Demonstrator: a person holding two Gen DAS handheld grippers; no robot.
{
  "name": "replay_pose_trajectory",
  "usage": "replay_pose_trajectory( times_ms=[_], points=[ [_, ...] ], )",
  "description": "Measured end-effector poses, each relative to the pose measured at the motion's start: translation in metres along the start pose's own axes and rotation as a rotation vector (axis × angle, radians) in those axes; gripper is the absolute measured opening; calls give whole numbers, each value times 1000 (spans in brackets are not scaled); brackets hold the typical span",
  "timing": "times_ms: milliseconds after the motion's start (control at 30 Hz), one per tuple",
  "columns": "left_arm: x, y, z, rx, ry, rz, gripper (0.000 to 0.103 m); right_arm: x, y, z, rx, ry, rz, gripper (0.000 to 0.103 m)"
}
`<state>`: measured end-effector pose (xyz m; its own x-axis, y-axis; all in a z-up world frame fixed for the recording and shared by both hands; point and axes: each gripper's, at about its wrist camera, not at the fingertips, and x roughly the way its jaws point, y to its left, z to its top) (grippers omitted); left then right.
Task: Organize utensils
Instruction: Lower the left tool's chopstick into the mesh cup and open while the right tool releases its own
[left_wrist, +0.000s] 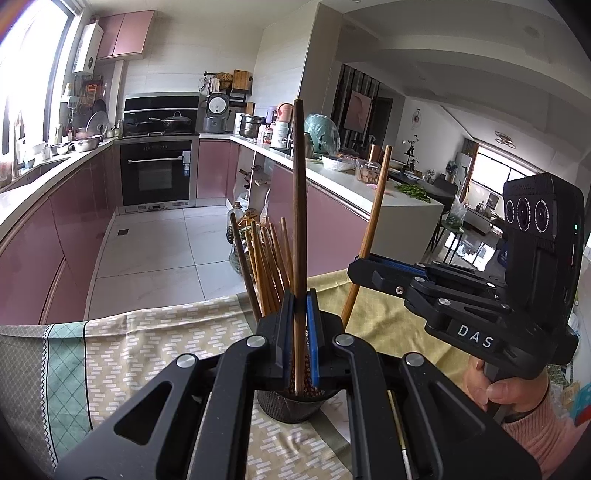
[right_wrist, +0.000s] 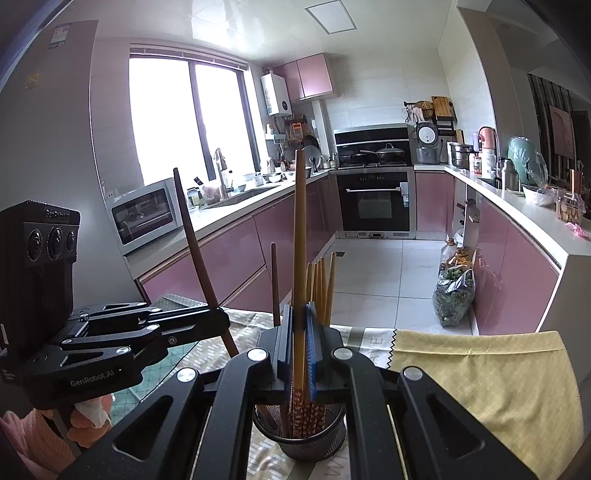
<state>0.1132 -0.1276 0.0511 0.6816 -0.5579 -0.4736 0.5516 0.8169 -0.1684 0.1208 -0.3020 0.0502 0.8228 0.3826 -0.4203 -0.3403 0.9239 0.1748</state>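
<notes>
Left claw (left_wrist: 300, 332) pinches a dark chopstick (left_wrist: 298, 192), right claw (right_wrist: 299, 345) a light chopstick (right_wrist: 300, 236), both upright above the cup (right_wrist: 299, 441) for dropping in.

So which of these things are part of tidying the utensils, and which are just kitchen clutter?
Part of the job:
dark chopstick in left gripper
light chopstick in right gripper
mesh holder
other chopsticks

Just lying about:
rice cooker
microwave
tablecloth

Mesh cup (right_wrist: 299, 439) crowded with upright chopsticks (right_wrist: 320, 284); both grippers meet above its mouth, each clamping one stick, leaving little gap between them. Cloth-covered tabletop (right_wrist: 480, 376) right of the cup lies open.
</notes>
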Motion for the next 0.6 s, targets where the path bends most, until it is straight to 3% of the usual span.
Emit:
replay_pose_trajectory(
  times_ms=[600],
  points=[
    [32, 7, -8, -4, 89, 2, 7, 21, 0, -19, 0, 73, -11, 6]
  ],
)
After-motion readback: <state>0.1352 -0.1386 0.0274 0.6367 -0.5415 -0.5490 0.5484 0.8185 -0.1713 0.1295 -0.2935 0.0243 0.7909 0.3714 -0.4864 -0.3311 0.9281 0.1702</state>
